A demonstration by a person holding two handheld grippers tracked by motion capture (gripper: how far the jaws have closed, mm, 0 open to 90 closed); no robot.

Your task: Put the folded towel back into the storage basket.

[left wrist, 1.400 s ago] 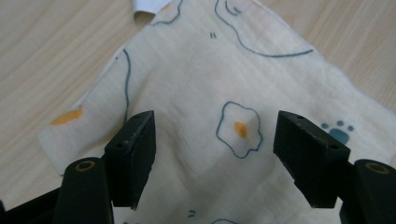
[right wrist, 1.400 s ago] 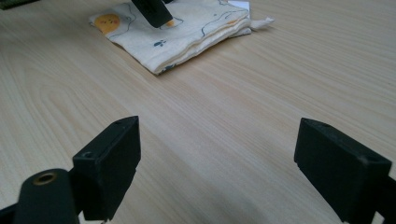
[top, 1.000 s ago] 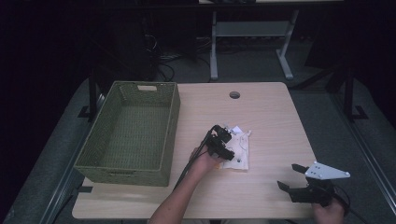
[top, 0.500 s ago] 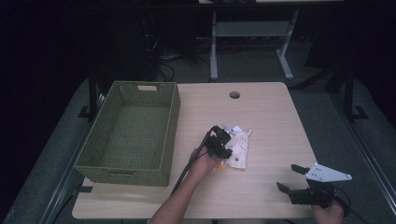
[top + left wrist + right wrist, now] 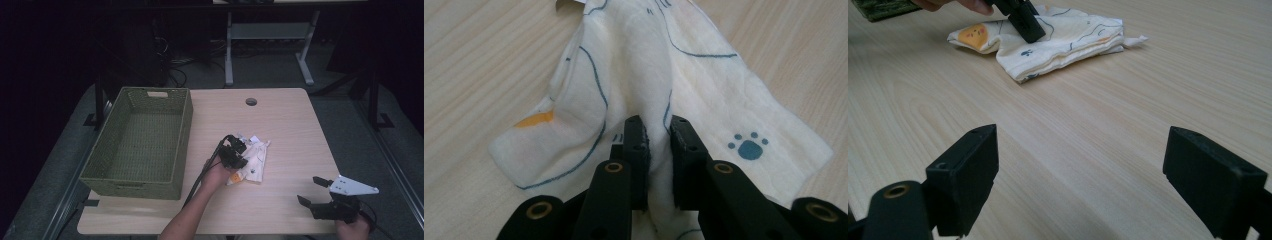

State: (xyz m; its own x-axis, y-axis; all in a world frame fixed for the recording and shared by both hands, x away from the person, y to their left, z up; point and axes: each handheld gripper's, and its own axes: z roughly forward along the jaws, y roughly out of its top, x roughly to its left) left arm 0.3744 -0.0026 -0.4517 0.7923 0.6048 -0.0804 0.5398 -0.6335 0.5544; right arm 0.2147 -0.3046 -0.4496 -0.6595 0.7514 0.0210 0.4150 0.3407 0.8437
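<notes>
1. High view: my left gripper (image 5: 239,156) sits on the printed cloth (image 5: 255,159), which lies a little toward the tabletop's near edge and just right of the green woven basket (image 5: 182,145). The basket runs along the left edge of the tabletop (image 5: 280,125), and I see nothing in it. My right gripper (image 5: 320,192) waits at the near right corner, well apart from the cloth. A round cable hole (image 5: 251,101) sits by the far edge.

2. Left gripper view: my jaws have just been closing, and a raised fold of the cloth (image 5: 644,75) now stands pinched between the pads (image 5: 636,145). Around them the fabric spreads flat on the wood, with a blue paw print (image 5: 749,148) on one side and an orange patch (image 5: 536,119) on the other. I judge the pinch to take the top layer at least; how many layers are in it I cannot tell, since the jaws hide the fold's base.

3. Right gripper view: my own jaws stand wide apart with bare wood between them. Beyond, the folded cloth (image 5: 1058,37) shows stacked layers at its edge, with the left gripper (image 5: 1024,19) planted on top.

4. What could go wrong: if only the upper layer is caught, lifting may unfold the cloth so it trails and snags the basket rim. A shallow pinch could also slip free mid-lift.
</notes>
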